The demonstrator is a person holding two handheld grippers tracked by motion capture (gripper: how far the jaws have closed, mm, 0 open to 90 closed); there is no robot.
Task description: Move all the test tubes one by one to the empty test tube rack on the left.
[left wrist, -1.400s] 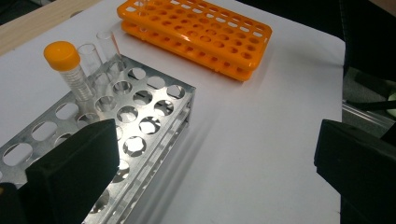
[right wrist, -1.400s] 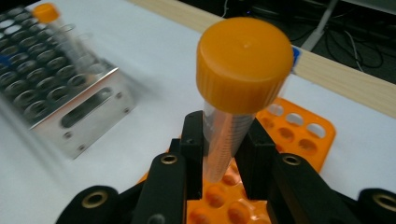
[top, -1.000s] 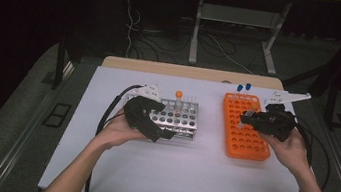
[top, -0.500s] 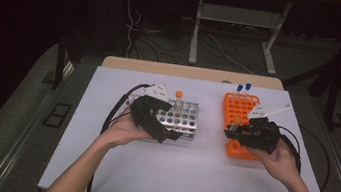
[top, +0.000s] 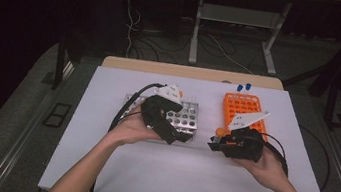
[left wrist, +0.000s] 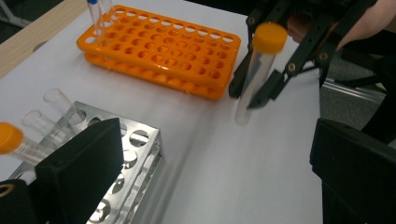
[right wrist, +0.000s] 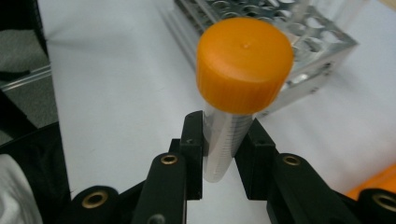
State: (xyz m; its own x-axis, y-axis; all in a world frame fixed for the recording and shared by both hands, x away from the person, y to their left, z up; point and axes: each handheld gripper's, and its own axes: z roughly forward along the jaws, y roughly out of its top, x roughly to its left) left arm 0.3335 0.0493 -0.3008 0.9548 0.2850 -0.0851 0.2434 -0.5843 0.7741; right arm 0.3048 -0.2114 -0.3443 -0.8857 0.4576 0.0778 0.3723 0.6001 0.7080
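My right gripper [right wrist: 227, 135] is shut on a clear tube [right wrist: 219, 154] with an orange cap [right wrist: 244, 65], gripping it just below the cap. It holds the tube upright above the white table, off the near left corner of the orange rack [top: 245, 109]. The left gripper view shows this tube [left wrist: 252, 74] beside the orange rack [left wrist: 163, 46]. My left gripper [top: 173, 136] is open at the near right corner of the metal rack [top: 188, 116], with nothing between its jaws. It points toward the right gripper [top: 217, 140].
The metal rack [left wrist: 135, 154] holds two clear uncapped tubes and an orange-capped tube [left wrist: 9, 137]. Blue-capped tubes [top: 244, 87] stand at the far edge of the orange rack. A white sheet [top: 187, 179] covers the table, and cables trail from both grippers.
My right gripper has moved left and toward me, from over the orange rack to off its near left corner, with the tube in it. My left gripper has shifted a little to the right.
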